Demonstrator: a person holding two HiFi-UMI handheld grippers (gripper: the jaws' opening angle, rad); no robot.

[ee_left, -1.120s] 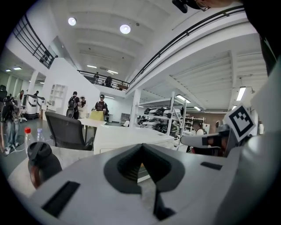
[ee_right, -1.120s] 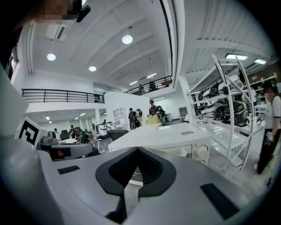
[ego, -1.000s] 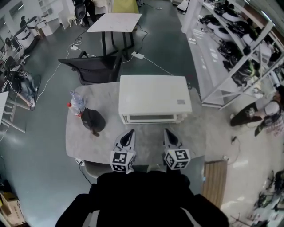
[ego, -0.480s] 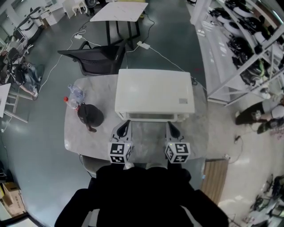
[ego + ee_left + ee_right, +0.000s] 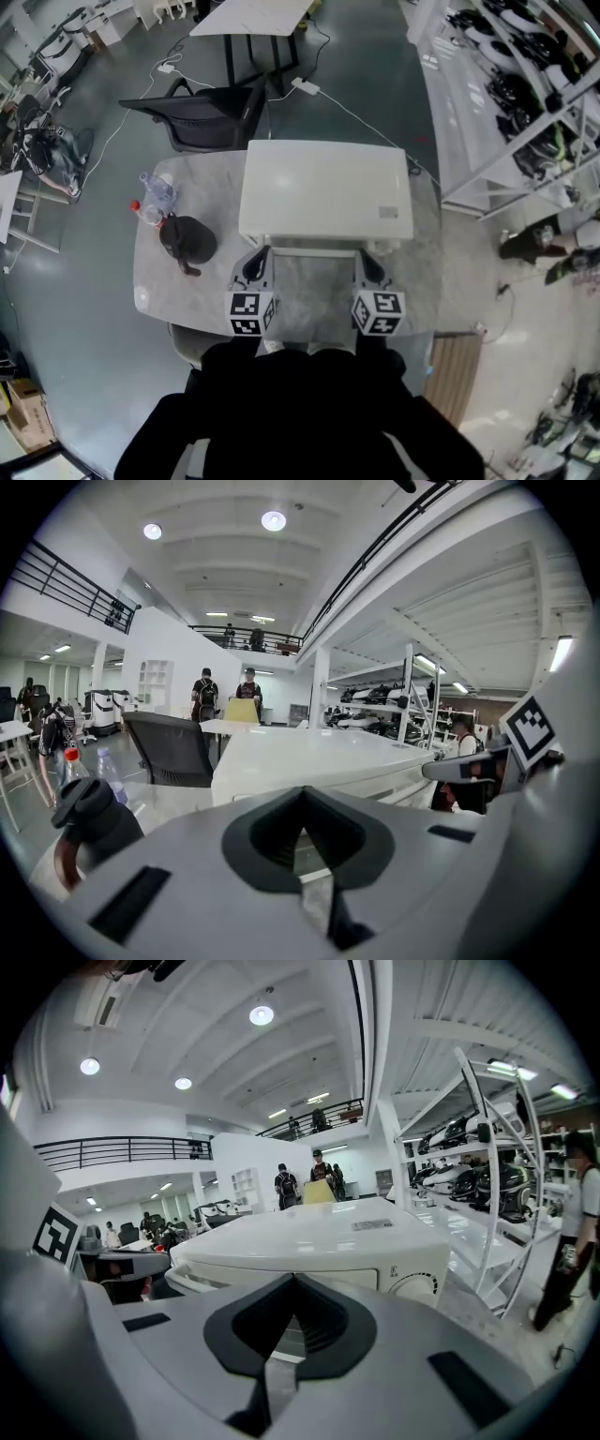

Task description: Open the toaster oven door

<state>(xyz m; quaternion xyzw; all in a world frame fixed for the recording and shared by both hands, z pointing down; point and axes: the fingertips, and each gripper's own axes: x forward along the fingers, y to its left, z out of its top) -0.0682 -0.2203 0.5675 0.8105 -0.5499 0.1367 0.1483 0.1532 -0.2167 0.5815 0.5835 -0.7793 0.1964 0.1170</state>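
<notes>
A white toaster oven stands on the grey table, its door closed. In the right gripper view its front shows a handle bar at the left and a round dial at the right. My left gripper sits just in front of the oven's left front corner with its jaws together. My right gripper sits by the right front corner, jaws together too. Neither holds anything. In the left gripper view the oven lies straight ahead of the left gripper. The right gripper points at the oven front.
A black jug and a clear water bottle with a red cap stand on the table left of the oven. A black chair is behind the table. White shelving runs along the right.
Both grippers have moved forward, from mid-table to just short of the oven's front edge. The oven door has not moved.
</notes>
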